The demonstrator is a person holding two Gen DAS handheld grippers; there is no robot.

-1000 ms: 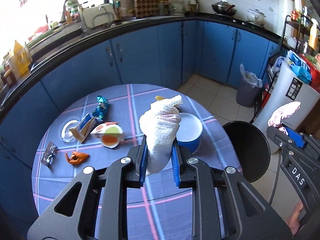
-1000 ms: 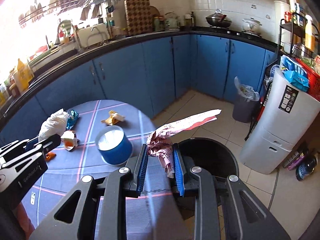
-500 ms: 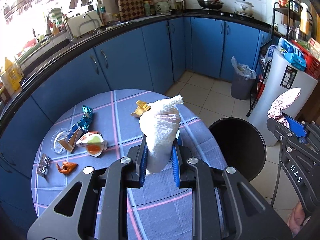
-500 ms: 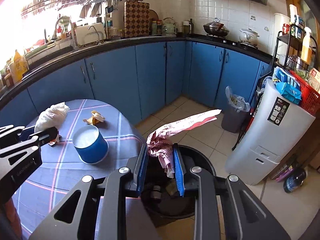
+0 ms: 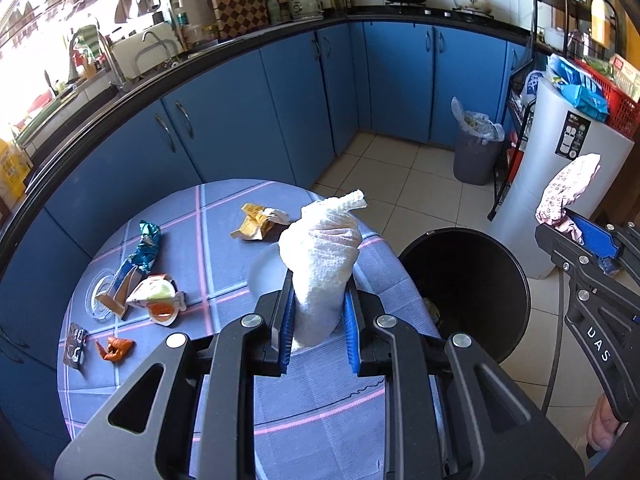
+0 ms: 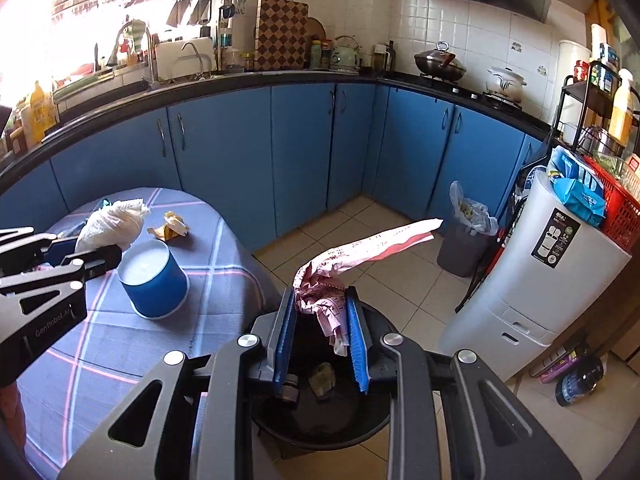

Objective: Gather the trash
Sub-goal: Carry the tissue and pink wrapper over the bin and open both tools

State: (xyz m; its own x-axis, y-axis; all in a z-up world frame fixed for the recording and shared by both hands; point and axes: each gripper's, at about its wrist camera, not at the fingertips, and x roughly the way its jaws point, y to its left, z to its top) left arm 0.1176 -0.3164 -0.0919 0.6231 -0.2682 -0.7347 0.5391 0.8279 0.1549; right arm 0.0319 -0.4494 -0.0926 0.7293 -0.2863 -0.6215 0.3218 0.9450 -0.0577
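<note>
Two tools: left tool (image 5: 318, 322) grips one tissue wad (image 5: 322, 248), right tool (image 6: 320, 338) one receipt (image 6: 340, 268).

Black bin (image 6: 320, 420) mouth open — table (image 6: 224, 256) alongside

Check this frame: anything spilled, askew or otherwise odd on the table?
Nothing spilled. The blue paper cup stands upside down, rim on the tablecloth. Loose litter remains: a yellow wrapper, a blue foil wrapper, a torn carton and an orange scrap.
</note>
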